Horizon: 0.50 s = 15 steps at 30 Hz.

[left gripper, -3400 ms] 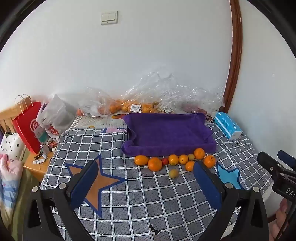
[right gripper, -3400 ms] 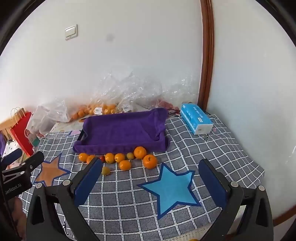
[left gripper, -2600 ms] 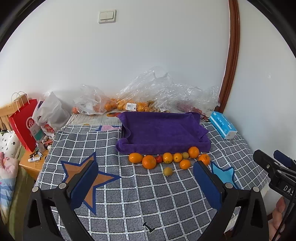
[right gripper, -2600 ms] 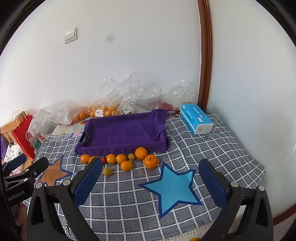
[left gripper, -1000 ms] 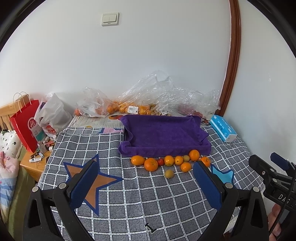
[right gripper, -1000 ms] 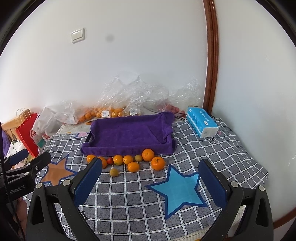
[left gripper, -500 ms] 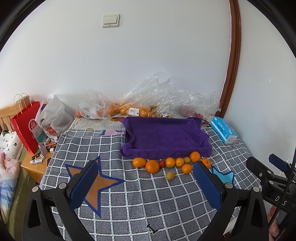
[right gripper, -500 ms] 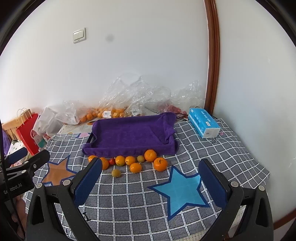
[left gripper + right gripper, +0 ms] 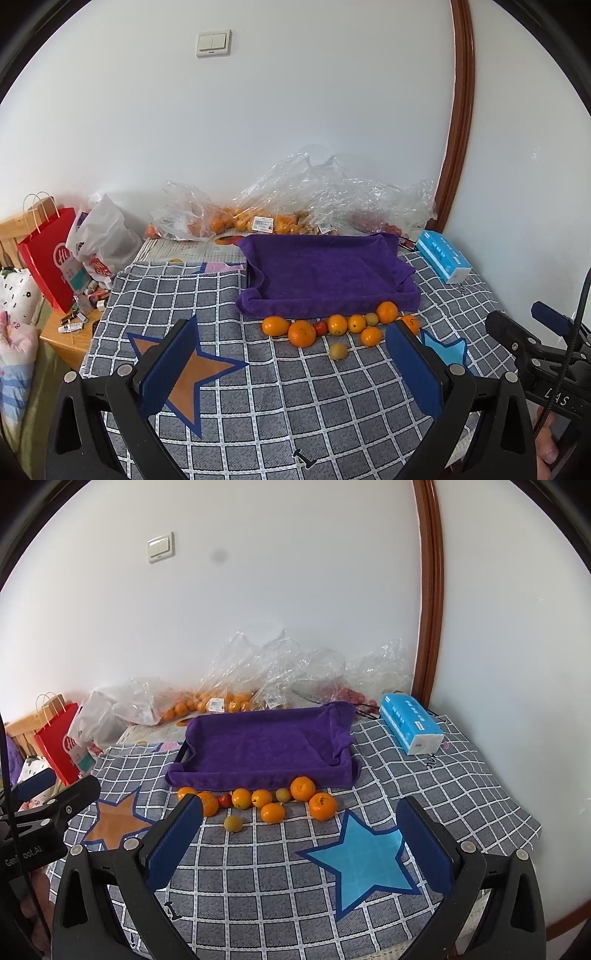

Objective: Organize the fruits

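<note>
Round glossy oranges [image 9: 302, 788], plush purple towel-lined tray [image 9: 258, 751], checked woven cloth [image 9: 258, 878]

Blue tissue box [image 9: 410, 723] near the corner, red paper bag [image 9: 50, 254] beside the table

Only the viewpoints have been altered: both claws have been swung slightly, so the row of oranges [image 9: 339, 325] and the purple towel-lined tray [image 9: 328, 273] are shifted a little rightward in both views; no fruit has been displaced, and neither claw's opening has been changed
</note>
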Motion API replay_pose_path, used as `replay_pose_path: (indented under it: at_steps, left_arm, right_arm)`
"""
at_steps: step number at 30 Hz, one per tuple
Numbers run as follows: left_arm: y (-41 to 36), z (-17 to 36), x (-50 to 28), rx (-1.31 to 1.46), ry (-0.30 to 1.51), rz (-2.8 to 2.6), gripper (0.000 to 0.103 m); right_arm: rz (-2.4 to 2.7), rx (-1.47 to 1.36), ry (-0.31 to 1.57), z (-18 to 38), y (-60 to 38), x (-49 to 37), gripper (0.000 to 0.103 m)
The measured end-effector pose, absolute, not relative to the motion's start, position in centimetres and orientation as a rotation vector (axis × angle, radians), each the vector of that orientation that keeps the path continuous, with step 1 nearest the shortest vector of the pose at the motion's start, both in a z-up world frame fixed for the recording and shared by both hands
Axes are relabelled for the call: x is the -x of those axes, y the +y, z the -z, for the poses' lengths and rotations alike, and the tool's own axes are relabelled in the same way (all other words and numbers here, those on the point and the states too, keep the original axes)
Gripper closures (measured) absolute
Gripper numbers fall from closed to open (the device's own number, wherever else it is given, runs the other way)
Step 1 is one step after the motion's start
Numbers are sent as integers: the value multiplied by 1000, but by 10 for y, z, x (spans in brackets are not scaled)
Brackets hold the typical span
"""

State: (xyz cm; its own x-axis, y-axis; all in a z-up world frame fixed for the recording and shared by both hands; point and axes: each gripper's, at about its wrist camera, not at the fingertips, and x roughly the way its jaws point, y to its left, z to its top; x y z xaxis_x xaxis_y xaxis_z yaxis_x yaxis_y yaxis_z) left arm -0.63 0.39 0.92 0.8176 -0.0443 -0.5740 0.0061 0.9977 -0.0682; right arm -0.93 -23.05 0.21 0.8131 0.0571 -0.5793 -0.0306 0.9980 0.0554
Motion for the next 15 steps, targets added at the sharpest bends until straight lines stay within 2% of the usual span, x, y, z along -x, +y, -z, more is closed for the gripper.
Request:
replay_pose_path:
  at_steps: [15]
  left_arm:
    - [32,36,-45,78,700,-48,1]
  right_arm:
    - [-8,-90,662,43,-243,-46,0]
